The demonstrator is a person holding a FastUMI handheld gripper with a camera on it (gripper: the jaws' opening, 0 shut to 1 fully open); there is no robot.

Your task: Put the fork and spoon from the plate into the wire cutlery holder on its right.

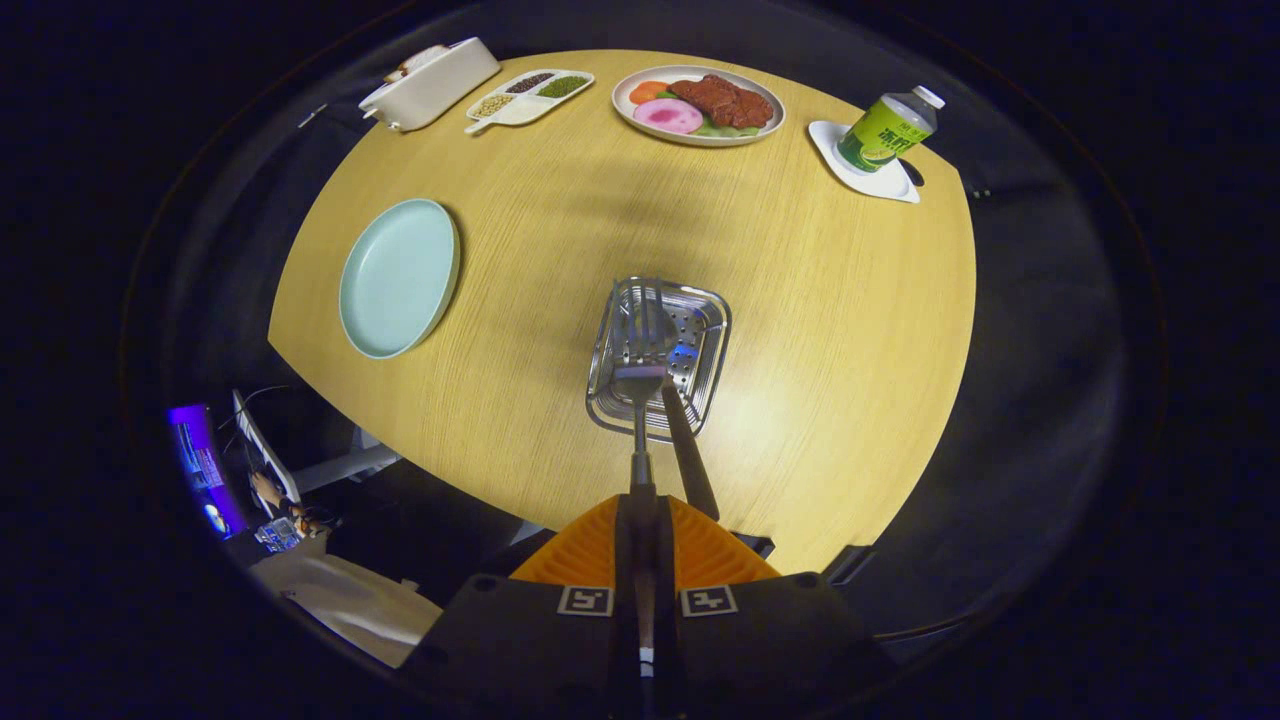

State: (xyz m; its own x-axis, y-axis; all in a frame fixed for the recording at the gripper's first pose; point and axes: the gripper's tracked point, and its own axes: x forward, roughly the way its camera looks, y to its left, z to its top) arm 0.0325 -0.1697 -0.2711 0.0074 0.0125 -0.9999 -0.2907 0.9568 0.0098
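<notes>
Fork (640, 375) clamped by hand-held gripper (644, 530); tines inside cutlery holder (712, 345).

fork (640, 372): metal, handle clamped between gripper (642, 520) fingers, tines hanging down over the wire cutlery holder (611, 330). spoon (684, 440): dark handle, already leaning in the holder. plate (398, 277): pale blue, bare, left of holder.
</notes>
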